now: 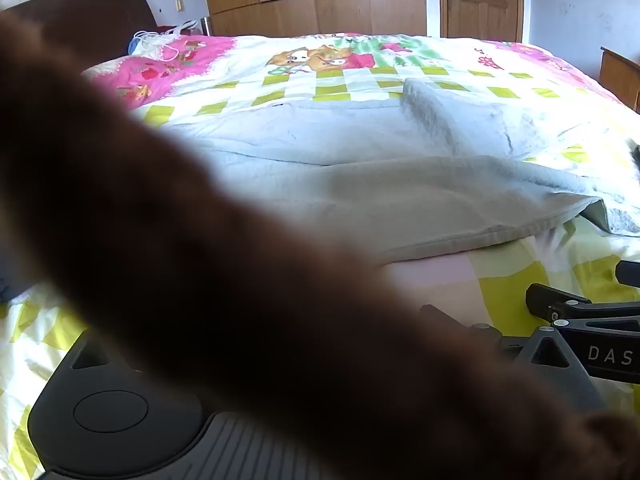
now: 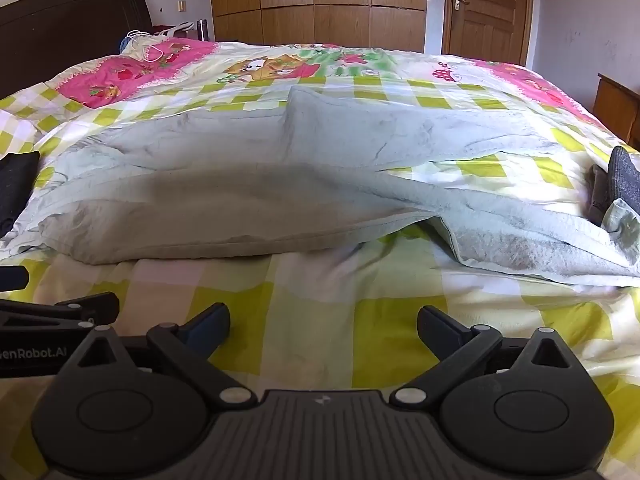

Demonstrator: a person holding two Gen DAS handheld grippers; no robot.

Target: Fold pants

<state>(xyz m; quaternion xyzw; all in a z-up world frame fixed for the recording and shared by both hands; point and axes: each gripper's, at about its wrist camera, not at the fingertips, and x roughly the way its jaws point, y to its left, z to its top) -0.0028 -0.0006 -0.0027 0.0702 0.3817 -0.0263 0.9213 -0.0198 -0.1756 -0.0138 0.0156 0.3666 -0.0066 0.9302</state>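
Pale grey-green pants [image 2: 240, 200] lie spread sideways across the bed, one leg reaching right toward its hem [image 2: 520, 248]. My right gripper [image 2: 324, 320] rests open on the quilt just in front of the pants, holding nothing. The left gripper [image 2: 56, 292] lies beside it on the left, its two fingers apart. In the left wrist view a blurred dark brown sleeve or arm [image 1: 200, 260] covers most of the lens. Only one finger [image 1: 444, 316] of that gripper shows there, swung wide, with the pants [image 1: 400, 200] beyond.
A checked yellow-green and pink quilt [image 2: 320, 360] covers the bed. Dark folded clothing [image 2: 16, 188] lies at the left edge and a dark grey garment [image 2: 624, 180] at the right. Behind stand a dark headboard [image 2: 72, 20], wooden wardrobe [image 2: 320, 4] and door [image 2: 488, 12].
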